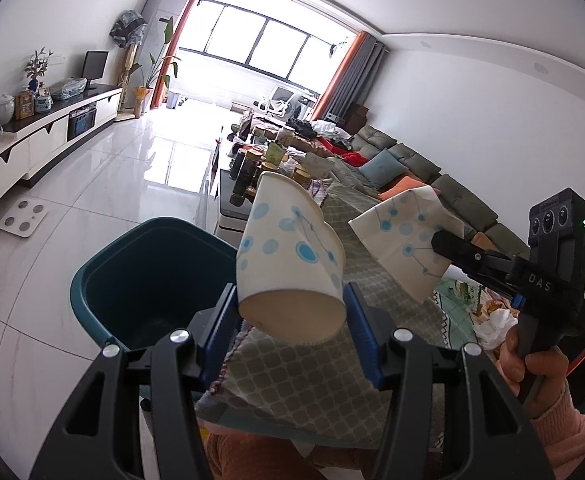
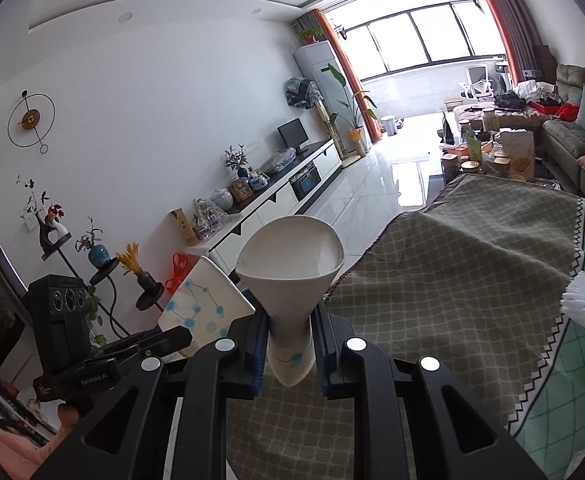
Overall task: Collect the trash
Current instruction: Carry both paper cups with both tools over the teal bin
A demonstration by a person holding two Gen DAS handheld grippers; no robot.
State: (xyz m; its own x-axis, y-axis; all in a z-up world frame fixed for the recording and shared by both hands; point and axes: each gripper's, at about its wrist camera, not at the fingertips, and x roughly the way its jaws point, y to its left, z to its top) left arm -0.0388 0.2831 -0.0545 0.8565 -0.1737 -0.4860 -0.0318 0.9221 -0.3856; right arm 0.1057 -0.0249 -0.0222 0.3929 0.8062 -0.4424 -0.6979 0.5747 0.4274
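Observation:
My left gripper (image 1: 291, 312) is shut on a white paper cup with blue dots (image 1: 288, 256), held base toward the camera, at the right edge of a dark teal trash bin (image 1: 132, 268). My right gripper (image 2: 290, 344) is shut on a second, crushed paper cup (image 2: 292, 268), mouth up and base squeezed flat. In the left wrist view the right gripper (image 1: 448, 250) holds that cup (image 1: 406, 236) to the right, over the table. In the right wrist view the left gripper (image 2: 180, 338) and its cup (image 2: 204, 308) show at the lower left.
A table with a green-grey patterned cloth (image 1: 316, 364) lies under both grippers. White crumpled tissue (image 1: 496, 322) lies on the table at the right. Jars and clutter (image 1: 260, 160) crowd a far coffee table. A sofa (image 1: 412, 160) runs along the right; a TV cabinet (image 1: 48, 128) along the left.

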